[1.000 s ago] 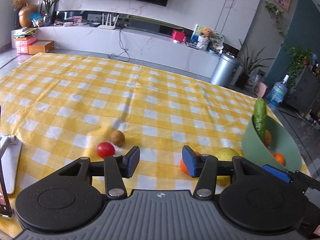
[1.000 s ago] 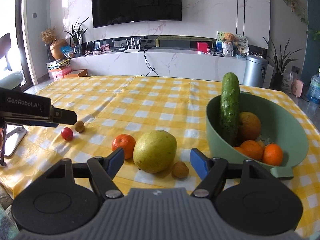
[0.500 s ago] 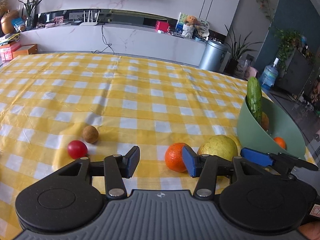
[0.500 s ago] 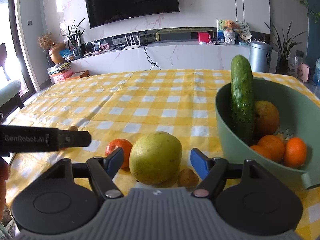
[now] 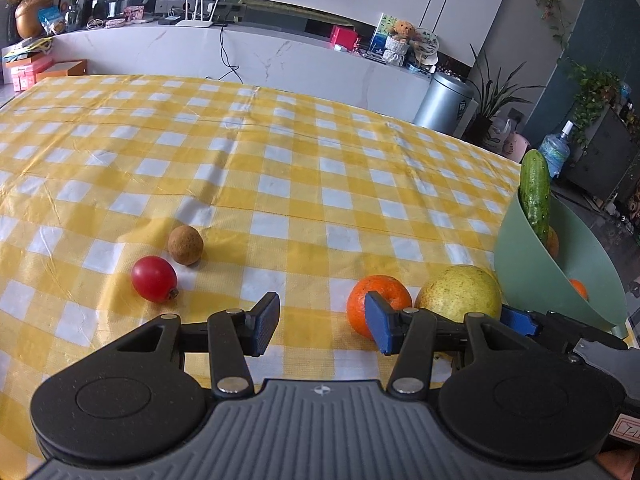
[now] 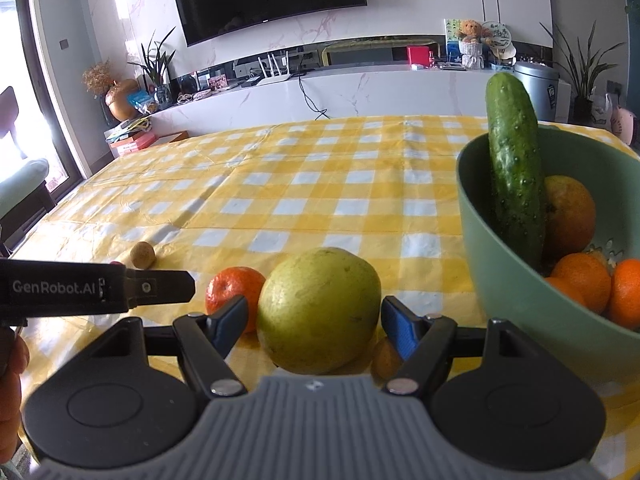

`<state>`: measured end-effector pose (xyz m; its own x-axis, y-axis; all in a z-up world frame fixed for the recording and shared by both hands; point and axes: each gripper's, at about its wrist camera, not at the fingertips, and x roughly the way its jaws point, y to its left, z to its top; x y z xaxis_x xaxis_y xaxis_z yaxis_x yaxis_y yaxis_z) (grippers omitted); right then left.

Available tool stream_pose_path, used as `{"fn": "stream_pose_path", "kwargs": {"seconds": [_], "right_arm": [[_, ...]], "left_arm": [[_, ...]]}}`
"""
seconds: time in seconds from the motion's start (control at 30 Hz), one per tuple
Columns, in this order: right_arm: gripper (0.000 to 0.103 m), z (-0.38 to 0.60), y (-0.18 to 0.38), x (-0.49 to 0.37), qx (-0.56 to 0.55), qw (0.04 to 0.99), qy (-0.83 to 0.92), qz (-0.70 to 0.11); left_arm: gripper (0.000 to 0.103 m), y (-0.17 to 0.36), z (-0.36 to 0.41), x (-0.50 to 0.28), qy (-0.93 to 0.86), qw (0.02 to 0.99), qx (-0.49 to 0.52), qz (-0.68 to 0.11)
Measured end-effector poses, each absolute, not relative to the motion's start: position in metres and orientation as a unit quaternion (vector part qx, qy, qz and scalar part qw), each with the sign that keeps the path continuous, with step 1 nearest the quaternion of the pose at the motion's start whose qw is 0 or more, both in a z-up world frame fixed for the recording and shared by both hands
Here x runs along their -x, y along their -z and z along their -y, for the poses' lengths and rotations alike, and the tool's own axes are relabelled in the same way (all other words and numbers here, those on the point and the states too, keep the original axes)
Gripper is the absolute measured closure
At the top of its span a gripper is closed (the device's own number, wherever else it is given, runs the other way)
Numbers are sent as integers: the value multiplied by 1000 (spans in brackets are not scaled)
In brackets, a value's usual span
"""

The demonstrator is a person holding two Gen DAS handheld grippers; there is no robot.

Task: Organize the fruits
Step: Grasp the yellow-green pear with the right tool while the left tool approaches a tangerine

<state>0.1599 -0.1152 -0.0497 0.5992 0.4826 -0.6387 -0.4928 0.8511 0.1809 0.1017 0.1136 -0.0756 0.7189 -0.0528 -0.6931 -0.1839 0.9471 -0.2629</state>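
Fruits: loose ones on the yellow-check tablecloth point(image 5: 280, 168), rest already in the green bowl point(image 6: 520, 300) at the table's right end.
Pear: pear point(image 6: 318, 310) sits on the cloth between the right gripper's blue pads, small gap each side, so not gripped; likely next pick.
Tangerine: tangerine point(image 5: 378, 304) touching or just beside the pear's left, partly behind the left gripper's right pad.
Small brown fruit: one point(image 6: 386, 358) tucked low by the pear, half hidden by the right pad.
Far pair: red tomato point(image 5: 154, 284) and brown round fruit point(image 5: 185, 245) close together, well left of the rest.
Bowl load: cucumber point(image 6: 514, 168) stands leaning on the rim, too long to lie flat; oranges below it.
Right gripper point(image 6: 312, 326): jaws apart, straddling the pear, angled down at the table.
Left gripper point(image 5: 322, 326): jaws apart, empty, tilted down, aimed just left of the tangerine.
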Motion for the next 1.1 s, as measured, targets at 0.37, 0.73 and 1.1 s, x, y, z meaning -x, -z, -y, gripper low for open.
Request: {"fn": "stream_pose_path", "kwargs": {"seconds": [0.37, 0.73, 1.1], "right_arm": [[39, 120, 46, -155, 7, 901, -265, -343], [39, 151, 7, -127, -25, 921, -269, -282], [39, 192, -26, -122, -43, 929, -245, -274]], "left_arm": [[45, 75, -113, -101, -29, 917, 159, -365], [45, 70, -101, -101, -11, 925, 132, -357], [43, 77, -78, -120, 15, 919, 113, -377]]}}
